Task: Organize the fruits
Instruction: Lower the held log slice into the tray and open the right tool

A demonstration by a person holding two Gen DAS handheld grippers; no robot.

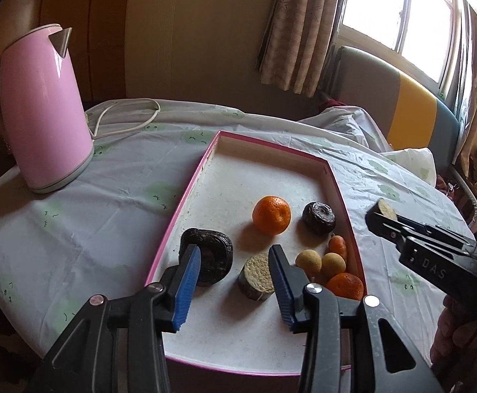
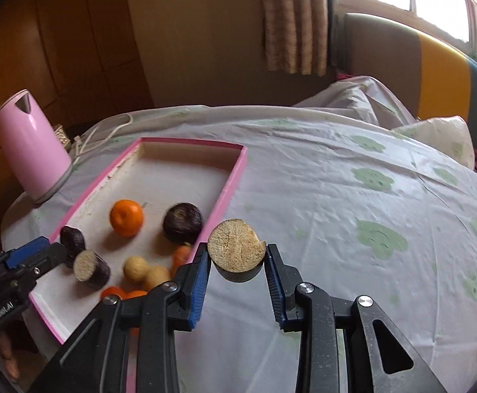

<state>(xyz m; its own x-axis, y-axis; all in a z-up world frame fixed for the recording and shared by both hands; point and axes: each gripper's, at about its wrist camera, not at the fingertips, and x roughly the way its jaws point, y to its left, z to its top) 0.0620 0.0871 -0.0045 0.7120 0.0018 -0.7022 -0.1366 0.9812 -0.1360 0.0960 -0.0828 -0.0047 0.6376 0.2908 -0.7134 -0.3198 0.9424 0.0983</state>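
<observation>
A pink-rimmed tray holds a mandarin, a dark round fruit, a small carrot, two yellowish balls, another mandarin, a dark chunk and a cut piece with a pale face. My left gripper stands open low over the tray. The cut piece sits between its jaws near the right pad, and the left pad does not touch it. My right gripper is shut on another pale-faced cut piece, held above the tablecloth right of the tray.
A pink kettle stands left of the tray, its white cord lying behind it. The round table wears a floral cloth. A cushioned seat and a curtained window lie beyond. A hand grips the right tool.
</observation>
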